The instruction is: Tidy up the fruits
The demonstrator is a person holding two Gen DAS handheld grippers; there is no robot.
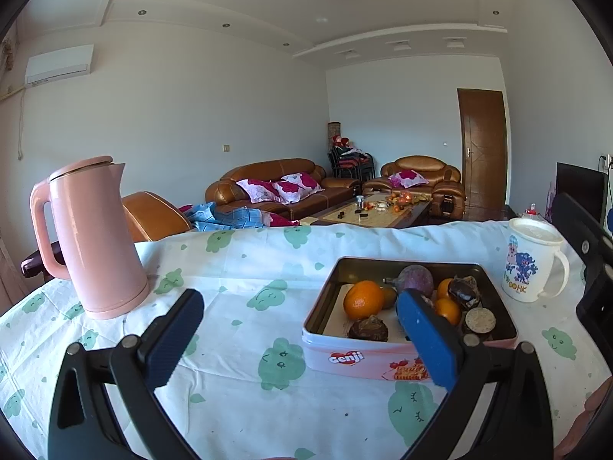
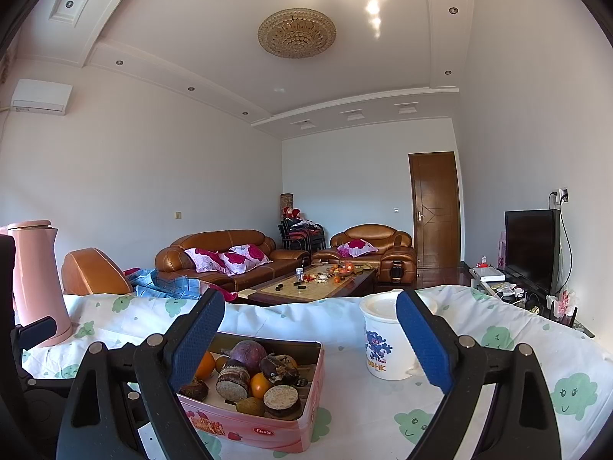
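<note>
A: Left wrist cam: left gripper (image 1: 299, 329) w/ blue fingers (image 1: 174, 339) spread wide, nothing btwn them. Pink rectangular metal tin (image 1: 383, 362) sits on the cloud-print tabletop (image 1: 245, 306), holding oranges (image 1: 363, 299), a purple round fruit (image 1: 415, 278) and dark brown ones. Tall pink kettle (image 1: 94, 237) stands well left.

B: Right wrist cam: right gripper (image 2: 310, 339) also wide open, empty. Tin at lower left, white printed mug (image 2: 383, 345) just right of it.

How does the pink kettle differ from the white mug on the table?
The pink kettle is tall, plain and tapers upward; the white mug is shorter and carries a blue cartoon print. The kettle stands to the left of the fruit tin, the mug to its right. The kettle has a pouring spout, the mug has none. Both stand upright, have a lid and one side handle.
</note>
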